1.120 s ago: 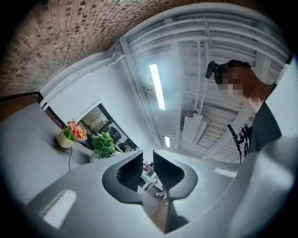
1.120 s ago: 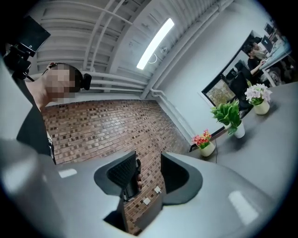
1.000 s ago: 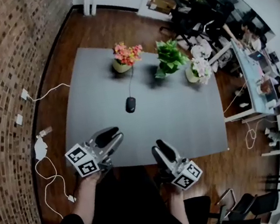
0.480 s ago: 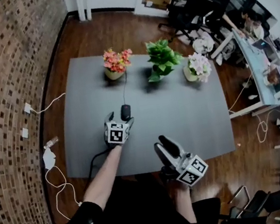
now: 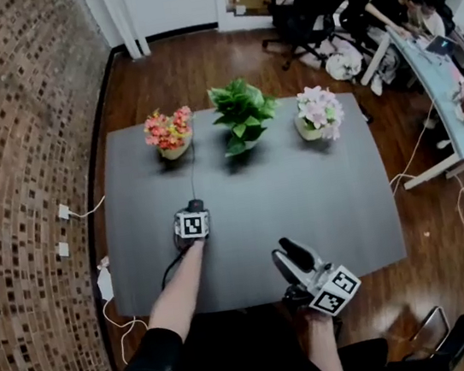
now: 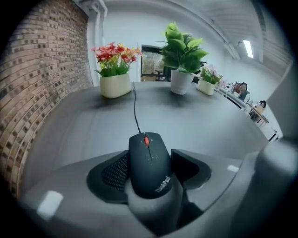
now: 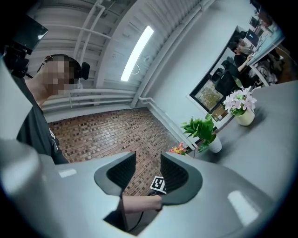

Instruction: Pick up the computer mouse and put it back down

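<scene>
**Desk:** Condition of the left gripper (image 6: 150, 160)?

**Operator:** I note its jaws have just been closing. The mouse (image 6: 149, 169) sits between them with both pads against its sides, as far as I can judge. It rests on the grey table (image 6: 70, 135), nose pointing away from the tool.

**Desk:** The cord (image 6: 136, 109)?

**Operator:** It runs straight ahead from the jaws toward the pot of red flowers (image 6: 115, 79). A green plant (image 6: 181, 56) stands ahead and to the right.

**Desk:** Right gripper (image 7: 148, 167)?

**Operator:** I record jaws apart, nothing between them. It hangs over the table's near edge, well apart from the mouse
</scene>
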Available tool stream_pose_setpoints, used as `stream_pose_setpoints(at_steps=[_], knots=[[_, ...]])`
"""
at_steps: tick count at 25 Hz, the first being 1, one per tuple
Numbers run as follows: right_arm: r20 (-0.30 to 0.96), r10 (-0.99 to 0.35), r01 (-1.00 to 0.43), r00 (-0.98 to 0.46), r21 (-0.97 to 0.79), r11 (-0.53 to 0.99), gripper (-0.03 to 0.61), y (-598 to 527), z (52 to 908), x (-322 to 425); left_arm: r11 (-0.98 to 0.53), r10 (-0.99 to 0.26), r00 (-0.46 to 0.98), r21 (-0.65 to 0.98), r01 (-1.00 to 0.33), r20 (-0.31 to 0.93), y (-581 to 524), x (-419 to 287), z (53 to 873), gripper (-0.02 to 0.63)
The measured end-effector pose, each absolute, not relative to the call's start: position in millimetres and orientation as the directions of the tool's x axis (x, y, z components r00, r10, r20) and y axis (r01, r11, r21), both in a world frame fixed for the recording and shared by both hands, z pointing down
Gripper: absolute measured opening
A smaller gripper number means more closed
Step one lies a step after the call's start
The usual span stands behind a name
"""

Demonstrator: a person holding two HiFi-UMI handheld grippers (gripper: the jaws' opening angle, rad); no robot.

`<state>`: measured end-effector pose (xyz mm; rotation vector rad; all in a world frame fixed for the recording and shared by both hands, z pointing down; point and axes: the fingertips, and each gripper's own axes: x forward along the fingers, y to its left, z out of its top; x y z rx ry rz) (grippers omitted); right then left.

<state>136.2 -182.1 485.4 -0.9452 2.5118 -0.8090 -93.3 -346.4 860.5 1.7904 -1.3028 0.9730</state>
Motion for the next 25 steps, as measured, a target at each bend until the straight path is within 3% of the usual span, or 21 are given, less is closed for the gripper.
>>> stream_pose_setpoints(at_steps=[2,4,8,11,14,16,22,25], knots=[[-0.122,-0.674,-0.475,-0.728,-0.619,0.626,0.141,-189.9,488.2,151.5,-0.237,-0.394,0.263,0.18,-0.955,0.881,-343.0,-88.4,857.0,0.287],[-0.134,-0.667,-0.46,-0.733,-0.624,0.631,0.141,-199.7,492.3,162.5,-0.227,-0.437,0.42,0.354,-0.907,0.795,-349.7,-69.8,831.0,0.287],[-0.178,-0.651,-0.414,-0.738,-0.642,0.645,0.141,-219.4,496.0,161.8,-0.227,-0.56,0.72,0.759,-0.61,0.411,-347.8,-40.2,727.1,0.287],[-0.234,-0.61,-0.358,-0.757,-0.632,0.687,0.141,-232.6,488.8,142.2,-0.281,-0.62,0.782,0.911,-0.301,0.067,-337.8,-36.2,630.2,0.287],[-0.287,-0.564,-0.303,-0.774,-0.614,0.729,0.141,-239.2,470.1,111.0,-0.399,-0.624,0.746,0.916,-0.045,-0.235,-326.7,-40.5,530.2,0.287],[-0.3,-0.525,-0.271,-0.797,-0.599,0.753,0.141,-239.1,460.0,90.1,-0.504,-0.586,0.715,0.862,0.047,-0.382,-319.6,-46.8,467.3,0.287],[-0.29,-0.472,-0.239,-0.832,-0.581,0.778,0.141,-232.6,449.7,57.9,-0.713,-0.422,0.624,0.666,0.219,-0.657,-283.7,-67.8,327.9,0.287],[-0.274,-0.48,-0.257,-0.833,-0.577,0.775,0.141,-232.3,449.3,57.5,-0.763,-0.357,0.603,0.595,0.253,-0.713,-268.4,-73.4,295.0,0.287]])
